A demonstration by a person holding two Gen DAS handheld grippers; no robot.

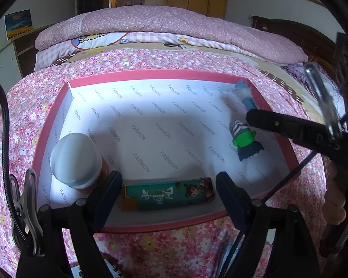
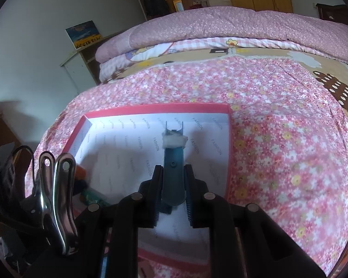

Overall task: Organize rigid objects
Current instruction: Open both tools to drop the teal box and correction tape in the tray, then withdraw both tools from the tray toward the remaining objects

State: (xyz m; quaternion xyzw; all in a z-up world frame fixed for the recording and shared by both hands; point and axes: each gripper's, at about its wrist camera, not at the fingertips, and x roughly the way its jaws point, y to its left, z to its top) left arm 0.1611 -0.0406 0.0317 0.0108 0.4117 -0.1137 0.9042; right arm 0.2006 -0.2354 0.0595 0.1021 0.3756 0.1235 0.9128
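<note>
A pink-rimmed box (image 1: 150,74) lined with white "FASHION" paper lies on the floral bedspread. In it are a white-capped jar (image 1: 75,159), a teal lighter (image 1: 169,193) and a small green and grey toy figure (image 1: 244,140). My left gripper (image 1: 169,185) is open, its fingers either side of the lighter, not touching it. My right gripper (image 2: 173,186) is shut on a blue tool with white fluff on its forked end (image 2: 174,159), held over the box (image 2: 157,110). That tool also shows in the left wrist view (image 1: 244,95).
The box sits on a bed with a pink floral cover (image 2: 278,139). A folded pink quilt (image 1: 174,25) lies behind it. A shelf unit (image 2: 78,69) stands at the left wall and wooden wardrobes stand at the back.
</note>
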